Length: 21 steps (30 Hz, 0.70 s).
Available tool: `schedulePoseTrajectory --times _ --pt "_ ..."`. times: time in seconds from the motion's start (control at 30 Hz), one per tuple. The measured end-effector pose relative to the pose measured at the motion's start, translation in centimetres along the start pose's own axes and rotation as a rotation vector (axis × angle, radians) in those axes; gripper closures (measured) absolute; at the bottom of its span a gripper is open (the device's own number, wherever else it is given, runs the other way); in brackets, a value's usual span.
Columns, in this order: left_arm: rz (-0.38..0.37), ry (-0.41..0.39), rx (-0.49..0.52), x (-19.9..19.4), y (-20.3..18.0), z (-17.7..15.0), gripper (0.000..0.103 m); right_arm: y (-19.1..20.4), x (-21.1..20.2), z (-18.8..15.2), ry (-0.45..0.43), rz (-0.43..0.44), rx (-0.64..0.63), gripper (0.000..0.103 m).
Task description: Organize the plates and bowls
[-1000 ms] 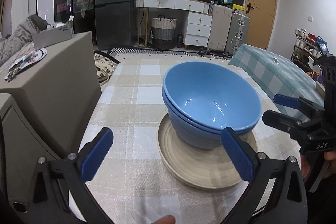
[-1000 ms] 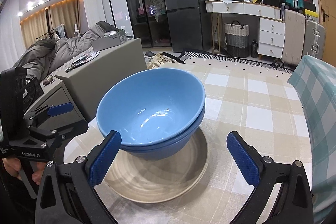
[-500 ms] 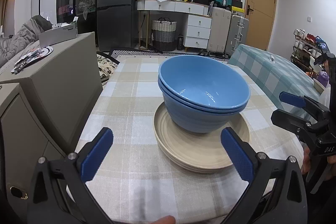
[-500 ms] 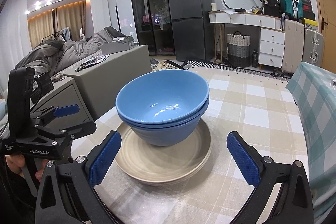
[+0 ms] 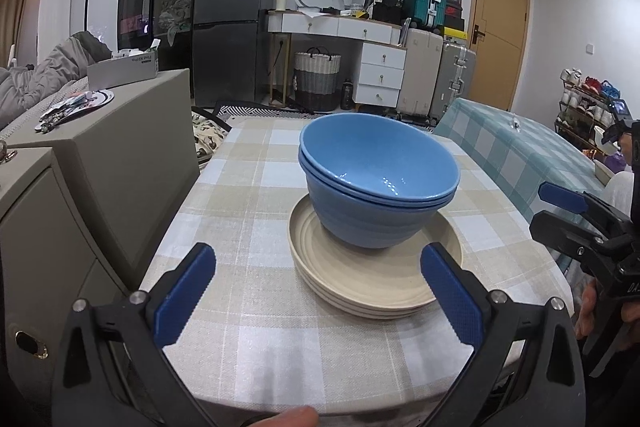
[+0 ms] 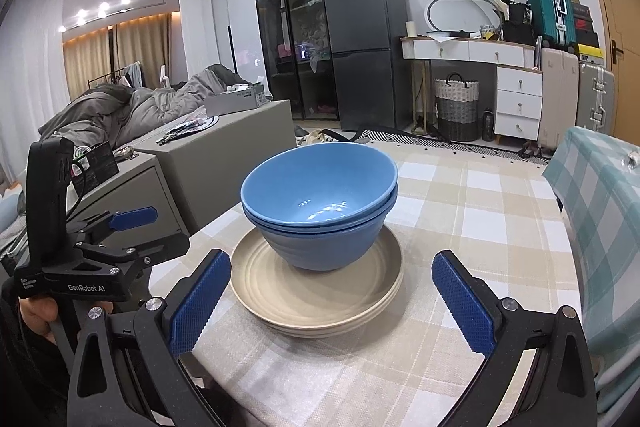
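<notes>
Two blue bowls (image 5: pixel 378 183) sit nested, mouths up, on a stack of beige plates (image 5: pixel 374 283) near the middle of a checked-cloth worktop (image 5: pixel 248 195). The left tongs (image 5: pixel 316 297) and right tongs (image 6: pixel 330 303) are both spread wide and empty, held just short of the stack and clear of it. The bowls sit toward the plates' far edge, slightly off centre, so a careless nudge from either side could probably slide or tip them. Being round, the stack has no long axis except its vertical one.
</notes>
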<state>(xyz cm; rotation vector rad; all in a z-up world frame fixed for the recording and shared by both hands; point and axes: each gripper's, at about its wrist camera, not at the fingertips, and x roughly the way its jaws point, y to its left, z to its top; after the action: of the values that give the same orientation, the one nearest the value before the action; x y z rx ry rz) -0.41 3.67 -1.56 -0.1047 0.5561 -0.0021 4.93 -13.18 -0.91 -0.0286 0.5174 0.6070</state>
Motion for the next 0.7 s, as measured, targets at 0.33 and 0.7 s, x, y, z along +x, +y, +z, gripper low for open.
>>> schedulePoseTrajectory --times 0.33,0.7 --pt "0.003 -0.006 0.014 0.05 -0.33 0.04 0.0 0.66 0.21 -0.16 0.003 0.021 -0.023 0.001" --pt "0.001 -0.011 0.01 0.05 -0.16 -0.01 0.0 0.82 0.63 -0.21 0.01 0.025 -0.022 0.001"
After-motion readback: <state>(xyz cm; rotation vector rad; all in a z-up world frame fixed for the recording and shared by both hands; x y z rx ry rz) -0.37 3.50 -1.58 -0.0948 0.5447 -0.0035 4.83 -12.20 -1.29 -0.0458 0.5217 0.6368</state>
